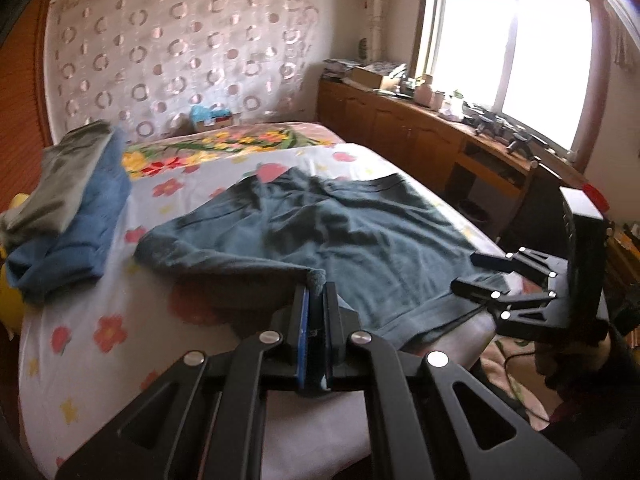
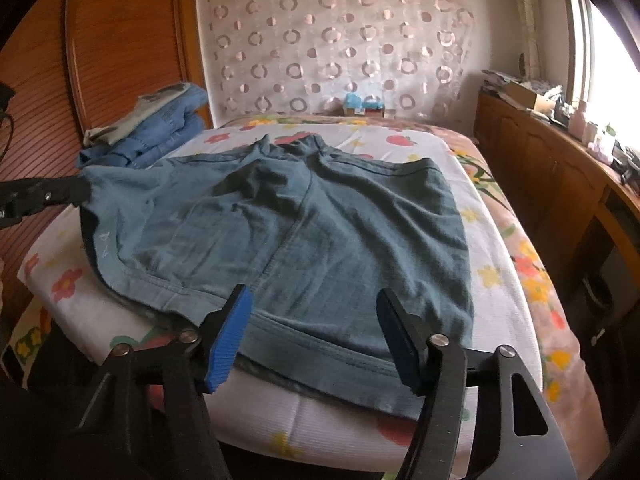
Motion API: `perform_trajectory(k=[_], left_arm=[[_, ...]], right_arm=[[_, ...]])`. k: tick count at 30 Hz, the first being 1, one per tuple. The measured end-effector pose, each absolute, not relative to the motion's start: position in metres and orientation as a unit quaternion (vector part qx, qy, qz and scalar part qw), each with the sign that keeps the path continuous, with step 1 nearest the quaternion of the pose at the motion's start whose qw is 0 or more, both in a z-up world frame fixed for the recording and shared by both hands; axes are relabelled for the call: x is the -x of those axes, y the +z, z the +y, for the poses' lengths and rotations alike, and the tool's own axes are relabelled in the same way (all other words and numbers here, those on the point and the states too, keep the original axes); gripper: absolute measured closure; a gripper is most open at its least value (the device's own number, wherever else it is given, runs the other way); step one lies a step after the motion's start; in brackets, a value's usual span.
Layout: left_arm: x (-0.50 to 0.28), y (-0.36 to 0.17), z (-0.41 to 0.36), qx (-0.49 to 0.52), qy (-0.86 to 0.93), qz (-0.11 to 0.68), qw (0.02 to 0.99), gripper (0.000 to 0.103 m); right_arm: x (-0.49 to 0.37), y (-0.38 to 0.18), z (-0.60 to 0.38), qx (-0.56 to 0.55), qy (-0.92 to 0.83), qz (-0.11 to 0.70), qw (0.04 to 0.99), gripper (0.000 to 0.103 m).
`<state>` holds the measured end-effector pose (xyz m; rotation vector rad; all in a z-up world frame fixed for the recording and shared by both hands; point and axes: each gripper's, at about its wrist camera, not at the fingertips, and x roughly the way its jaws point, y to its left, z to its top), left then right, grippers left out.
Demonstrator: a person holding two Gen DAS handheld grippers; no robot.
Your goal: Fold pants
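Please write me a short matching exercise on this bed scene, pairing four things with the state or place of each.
Things:
1. left gripper
2. right gripper
3. teal pants
4. pile of blue clothes

States or places:
A. jaws apart over the near hem, not pressing on it
B. spread across the middle of the floral bed sheet
C. shut on a corner of cloth, lifted off the bed
D. stacked at the far left of the bed, by the wooden wall

Pairs: 1-C, 2-A, 3-B, 4-D
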<state>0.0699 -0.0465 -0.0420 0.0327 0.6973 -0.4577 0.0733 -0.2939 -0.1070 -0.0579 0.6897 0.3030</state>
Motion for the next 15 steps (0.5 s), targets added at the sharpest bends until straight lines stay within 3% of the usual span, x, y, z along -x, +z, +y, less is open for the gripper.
perform_trajectory(k=[8, 13, 15], left_arm=[[-0.083, -0.032, -0.071, -0.022, -0.237, 0.333, 0.912, 0.100], [-0.080, -0.034, -0.073, -0.029, -0.226, 0.332, 0.915, 0.079], [-0.078, -0.035, -0.071, -0.032, -0.225, 0.332, 0.915, 0.076]], right_arm=[[-0.071, -0.103, -0.305, 0.023, 0.141, 0.330, 0.933, 0.042], [-0.071, -0.102, -0.306, 0.022, 0.143, 0.329, 0.933, 0.042], [-0.071, -0.101, -0.305, 0.022, 0.146, 0.329, 0.933, 0.042]])
